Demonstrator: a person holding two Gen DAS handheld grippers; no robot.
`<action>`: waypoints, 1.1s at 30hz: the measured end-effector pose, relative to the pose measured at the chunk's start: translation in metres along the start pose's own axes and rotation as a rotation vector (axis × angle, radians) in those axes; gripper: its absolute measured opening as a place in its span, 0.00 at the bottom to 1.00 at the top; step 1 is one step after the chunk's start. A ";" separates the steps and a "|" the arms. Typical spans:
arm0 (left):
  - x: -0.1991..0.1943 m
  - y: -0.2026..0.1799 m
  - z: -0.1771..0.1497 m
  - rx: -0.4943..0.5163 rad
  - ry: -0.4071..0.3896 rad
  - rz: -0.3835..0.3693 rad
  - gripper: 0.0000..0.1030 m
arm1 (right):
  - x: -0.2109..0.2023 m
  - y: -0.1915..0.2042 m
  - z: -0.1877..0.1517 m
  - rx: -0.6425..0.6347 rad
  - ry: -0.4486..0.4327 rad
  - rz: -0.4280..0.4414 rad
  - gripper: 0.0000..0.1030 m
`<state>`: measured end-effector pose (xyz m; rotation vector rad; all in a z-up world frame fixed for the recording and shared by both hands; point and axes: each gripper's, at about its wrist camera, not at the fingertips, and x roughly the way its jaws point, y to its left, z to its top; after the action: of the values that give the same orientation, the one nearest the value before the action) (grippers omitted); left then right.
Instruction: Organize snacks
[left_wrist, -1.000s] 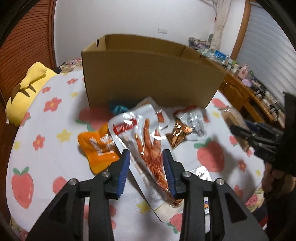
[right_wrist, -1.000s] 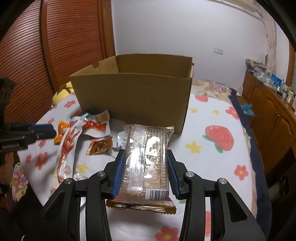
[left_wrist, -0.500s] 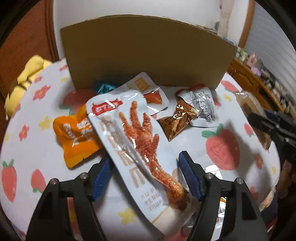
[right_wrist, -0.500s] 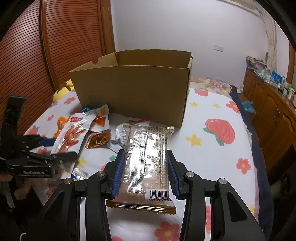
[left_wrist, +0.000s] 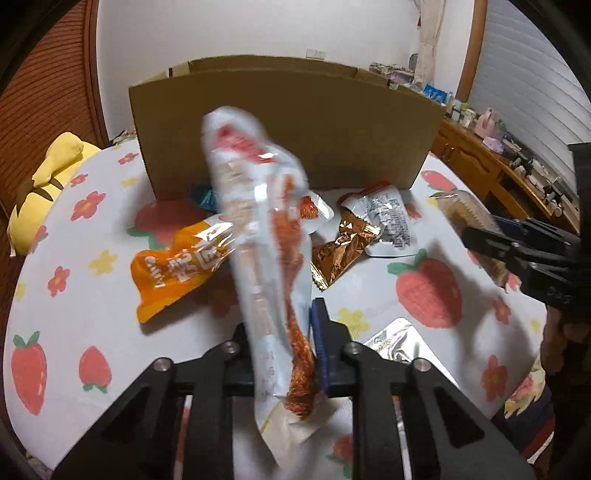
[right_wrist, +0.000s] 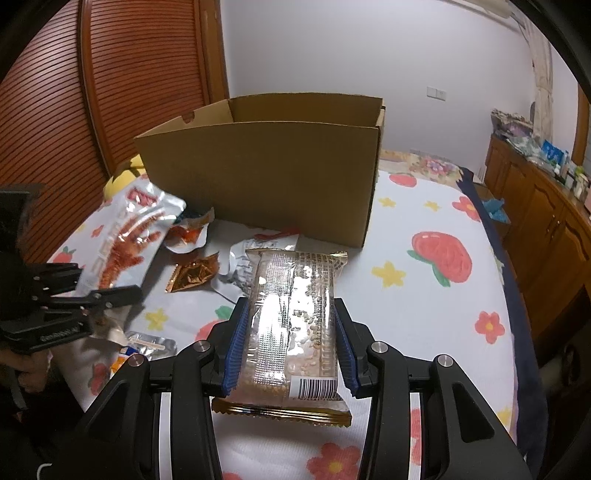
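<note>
Left wrist, chicken-foot pack (left_wrist: 273, 258) now lifted, jaws closing

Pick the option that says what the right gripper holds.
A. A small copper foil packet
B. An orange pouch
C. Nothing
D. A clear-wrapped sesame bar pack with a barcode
D: in the right wrist view the right gripper has its blue pads pressed on both sides of the clear-wrapped sesame bar pack, barcode at its near end, while the copper foil packet lies on the bedspread.
</note>
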<state>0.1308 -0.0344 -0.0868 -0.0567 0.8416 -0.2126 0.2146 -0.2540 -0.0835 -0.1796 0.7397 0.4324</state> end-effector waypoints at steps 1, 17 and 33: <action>-0.002 0.001 0.000 -0.004 -0.005 -0.004 0.14 | 0.000 0.001 0.001 -0.002 0.000 0.001 0.42; -0.052 0.008 0.039 0.028 -0.146 -0.037 0.12 | -0.012 0.011 0.026 -0.016 -0.061 0.019 0.41; -0.050 0.029 0.132 0.084 -0.239 -0.002 0.12 | -0.007 0.013 0.119 -0.084 -0.180 0.015 0.41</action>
<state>0.2019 -0.0002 0.0336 -0.0037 0.5944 -0.2379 0.2772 -0.2083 0.0082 -0.2112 0.5470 0.4878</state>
